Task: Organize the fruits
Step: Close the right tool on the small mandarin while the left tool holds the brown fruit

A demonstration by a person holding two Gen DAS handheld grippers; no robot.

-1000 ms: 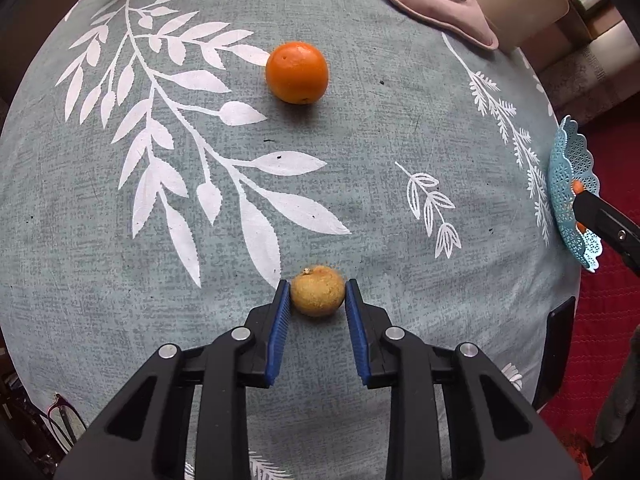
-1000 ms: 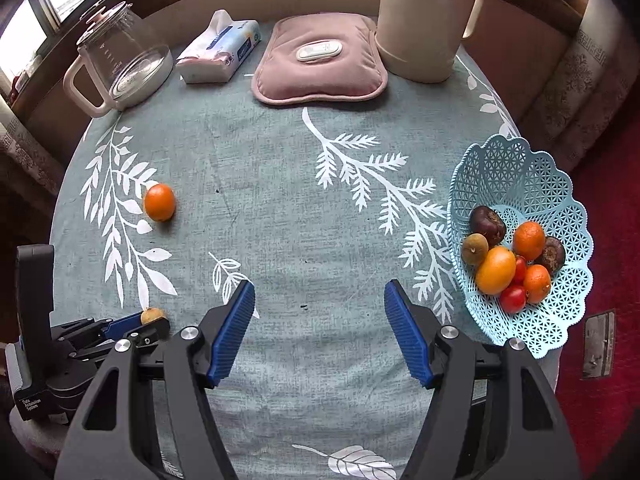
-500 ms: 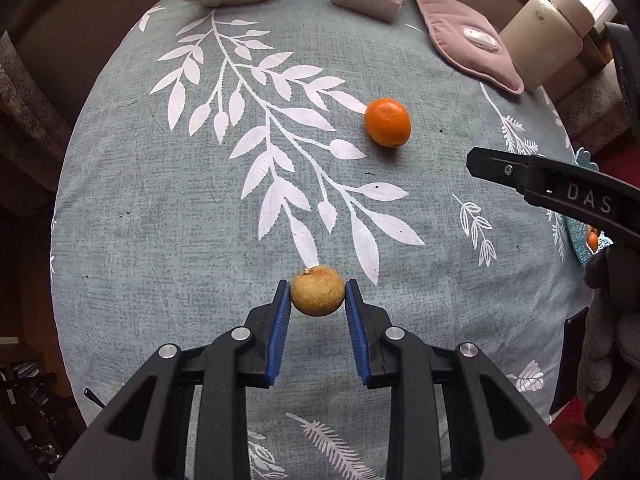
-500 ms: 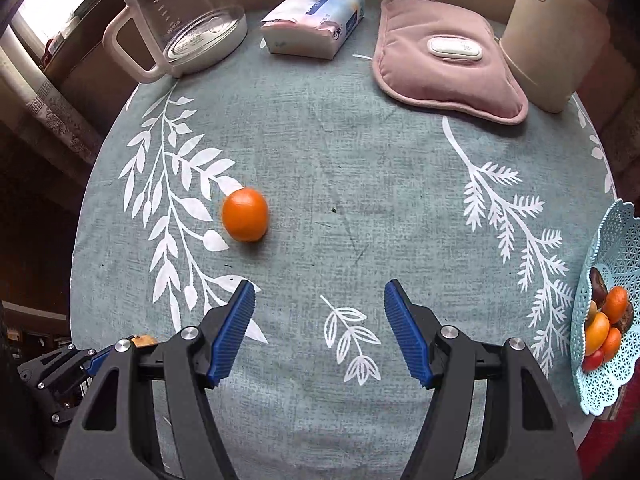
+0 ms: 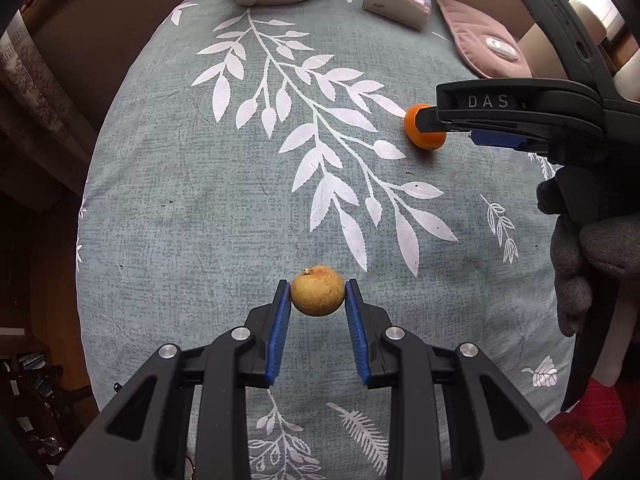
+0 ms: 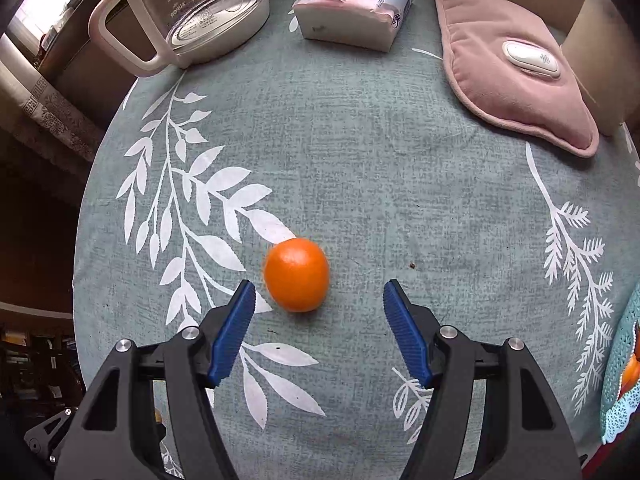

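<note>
My left gripper [image 5: 317, 295] is shut on a small yellow-brown fruit [image 5: 317, 290] and holds it above the grey-green leaf-print tablecloth [image 5: 200, 220]. An orange [image 6: 297, 274] lies on the cloth; it also shows in the left wrist view [image 5: 423, 136], partly behind the right gripper's arm. My right gripper [image 6: 319, 294] is open, low over the cloth, its fingertips either side of the orange's near end without touching. The blue fruit basket [image 6: 618, 380] shows only as a sliver at the right edge, with orange fruit in it.
At the table's far side stand a glass kettle [image 6: 188, 12], a tissue pack [image 6: 356, 4], a pink heating pad [image 6: 512, 72] and a cream jug [image 6: 604, 56]. The table edge curves down the left side.
My left gripper has lifted the yellow-brown fruit higher above the cloth. My right gripper has swung left from the basket side and closed in on the orange.
</note>
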